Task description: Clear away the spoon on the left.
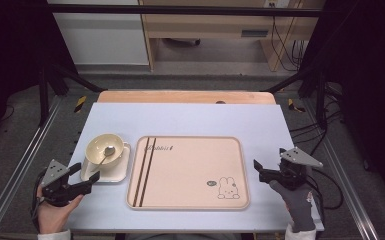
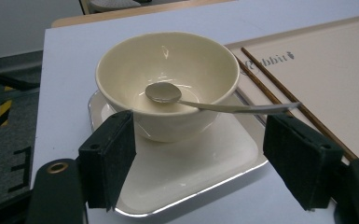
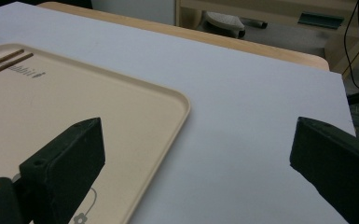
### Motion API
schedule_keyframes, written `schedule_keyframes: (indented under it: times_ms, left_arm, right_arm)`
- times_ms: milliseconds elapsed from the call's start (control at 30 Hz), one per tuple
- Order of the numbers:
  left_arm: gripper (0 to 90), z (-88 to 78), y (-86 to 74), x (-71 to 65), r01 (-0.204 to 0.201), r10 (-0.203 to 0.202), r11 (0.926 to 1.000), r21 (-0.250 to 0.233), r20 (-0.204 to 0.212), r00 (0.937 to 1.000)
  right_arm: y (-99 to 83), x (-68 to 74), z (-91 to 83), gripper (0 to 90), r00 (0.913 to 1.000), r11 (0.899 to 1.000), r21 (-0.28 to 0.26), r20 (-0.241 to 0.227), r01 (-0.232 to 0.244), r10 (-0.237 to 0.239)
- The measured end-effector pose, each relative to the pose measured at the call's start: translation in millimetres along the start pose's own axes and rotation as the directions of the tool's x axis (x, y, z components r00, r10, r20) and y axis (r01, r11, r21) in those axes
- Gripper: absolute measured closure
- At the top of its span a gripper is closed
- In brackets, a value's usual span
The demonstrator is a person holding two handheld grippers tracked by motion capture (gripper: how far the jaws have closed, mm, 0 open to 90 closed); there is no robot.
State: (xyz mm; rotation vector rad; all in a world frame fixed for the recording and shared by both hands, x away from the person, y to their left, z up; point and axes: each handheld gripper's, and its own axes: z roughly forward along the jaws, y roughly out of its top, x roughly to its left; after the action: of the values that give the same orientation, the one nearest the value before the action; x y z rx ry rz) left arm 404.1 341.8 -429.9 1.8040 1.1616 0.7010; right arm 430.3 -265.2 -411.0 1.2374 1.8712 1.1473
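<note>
A cream bowl [image 1: 102, 146] stands on a white square plate [image 1: 118, 173] left of a beige tray [image 1: 190, 167]. A metal spoon [image 1: 106, 154] rests in the bowl with its handle over the rim. Two brown chopsticks [image 1: 145, 170] lie along the tray's left side. My left gripper [image 1: 85, 171] is open just in front of the plate. In the left gripper view its jaws flank the near edge of the plate [image 2: 191, 179], below the bowl [image 2: 168, 65] and spoon [image 2: 164, 93], and do not touch it. My right gripper [image 1: 269, 159] is open and holds nothing, to the right of the tray.
A pale sheet [image 1: 180, 117] covers the wooden table [image 1: 180, 96]. In the right gripper view, the corner of the tray [image 3: 135, 107] lies ahead on the left, with bare sheet [image 3: 242, 116] beyond. Metal frame rails [image 1: 25, 155] run along both sides.
</note>
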Motion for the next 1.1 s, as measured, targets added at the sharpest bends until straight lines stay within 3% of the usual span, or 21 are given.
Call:
schedule_keyframes:
  times_ms: [233, 500, 800, 1100]
  left_arm:
    - [36.6, 7.1, 4.3, -5.9, -0.038, 0.038, 0.9993, 0.004, 0.012, 0.9992]
    - [56.1, 10.0, 5.0, -12.1, -0.072, 0.072, 0.9974, 0.010, 0.017, 0.9973]
    - [72.1, 11.3, 6.0, -15.9, -0.079, 0.079, 0.9968, 0.002, 0.017, 0.9967]
    - [79.7, 10.3, 6.9, -18.4, -0.085, 0.085, 0.9964, 0.001, -0.019, 0.9962]
  right_arm:
    - [-0.1, 1.7, 1.3, 3.4, 1.0000, 1.000, 0.002, -0.004, 0.005, -0.005]
    - [-0.2, 2.5, 2.1, 3.4, 0.9999, 1.000, 0.006, -0.006, 0.010, -0.010]
    - [0.0, 2.4, 2.3, 3.4, 1.0000, 1.000, 0.010, -0.007, 0.006, -0.006]
    - [-0.4, 2.5, 3.1, 3.4, 0.9999, 1.000, 0.009, -0.005, 0.013, -0.013]
